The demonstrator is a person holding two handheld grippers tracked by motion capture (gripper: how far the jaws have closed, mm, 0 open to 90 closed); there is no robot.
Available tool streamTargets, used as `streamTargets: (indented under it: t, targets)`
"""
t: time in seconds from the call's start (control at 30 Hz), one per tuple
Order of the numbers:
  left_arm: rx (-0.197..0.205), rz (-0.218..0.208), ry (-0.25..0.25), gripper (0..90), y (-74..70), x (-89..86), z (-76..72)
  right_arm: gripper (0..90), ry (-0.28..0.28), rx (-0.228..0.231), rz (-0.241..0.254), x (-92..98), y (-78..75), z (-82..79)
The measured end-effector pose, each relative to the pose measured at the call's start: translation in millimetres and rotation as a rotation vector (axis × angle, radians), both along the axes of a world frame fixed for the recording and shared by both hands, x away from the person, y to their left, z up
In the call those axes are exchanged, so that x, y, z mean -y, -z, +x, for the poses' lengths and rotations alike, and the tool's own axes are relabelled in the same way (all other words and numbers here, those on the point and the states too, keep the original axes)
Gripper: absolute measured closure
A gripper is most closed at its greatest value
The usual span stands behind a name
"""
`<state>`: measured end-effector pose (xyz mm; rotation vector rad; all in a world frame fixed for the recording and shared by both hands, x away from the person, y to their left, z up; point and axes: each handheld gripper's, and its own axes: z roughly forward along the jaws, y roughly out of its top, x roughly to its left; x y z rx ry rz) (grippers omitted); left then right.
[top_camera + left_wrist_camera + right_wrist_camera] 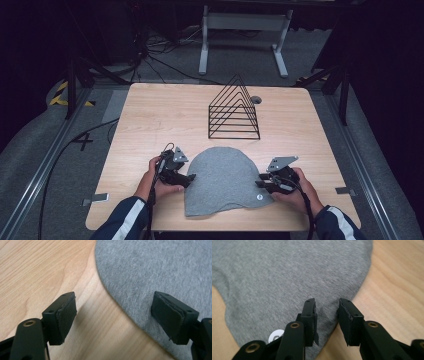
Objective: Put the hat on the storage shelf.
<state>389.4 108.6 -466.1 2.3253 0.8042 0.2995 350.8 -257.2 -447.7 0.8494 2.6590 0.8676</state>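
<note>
A grey knit hat (225, 180) lies flat on the wooden table (150, 115) near the front edge, with a small white round tag (259, 197) at its right lower corner. My left gripper (192, 176) is at the hat's left edge. In the left gripper view its jaws (113, 312) stand wide open across the curved hem of the hat (155, 270), one pad over wood and one over cloth. My right gripper (260, 183) is at the hat's right edge. Its jaws (327, 306) stand a little apart over the hem of the hat (287, 272), gripping nothing, with the tag (275, 335) beside them.
A black wire rack (234, 110) of triangular dividers stands behind the hat at the table's middle back. A round cable hole (256, 99) sits just behind it. Grey tape marks (95, 199) lie near the front corners. A white metal frame (245, 35) stands on the floor beyond.
</note>
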Motion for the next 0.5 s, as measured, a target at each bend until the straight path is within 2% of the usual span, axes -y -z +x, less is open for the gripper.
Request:
streamTargets:
  t: [0.07, 0.13, 0.27, 0.3, 0.33, 0.37, 0.5]
  targets:
    - [-0.036, -0.017, 0.019, 21.8, 0.2, 0.3, 4.2, 64.0, 0.0, -0.006, -0.01, -0.8, -1.0, -2.7]
    - [-0.043, -0.018, 0.023, 22.5, -0.8, 1.8, 7.8, 60.9, 0.004, 0.012, -0.016, -2.2, -3.2, 0.5]
    - [-0.066, -0.049, 0.022, 21.3, -0.6, 4.7, 13.7, 51.6, 0.044, 0.047, 0.046, -8.3, -12.1, 25.5]
    - [-0.049, -0.03, 0.025, 21.4, -0.4, 6.6, 14.8, 49.5, 0.047, 0.049, 0.046, -10.5, -11.9, 32.9]
    - [-0.042, -0.026, 0.023, 21.3, 0.2, 8.9, 14.5, 46.1, 0.049, 0.035, 0.042, -13.9, -9.9, 42.0]
    - [-0.037, -0.022, 0.029, 20.6, 0.4, 9.9, 14.9, 44.0, 0.057, 0.041, 0.039, -17.3, -7.4, 49.9]
    - [-0.032, -0.015, 0.038, 20.1, 0.4, 13.3, 14.5, 36.3, 0.054, 0.013, 0.039, -28.4, -2.1, 67.9]
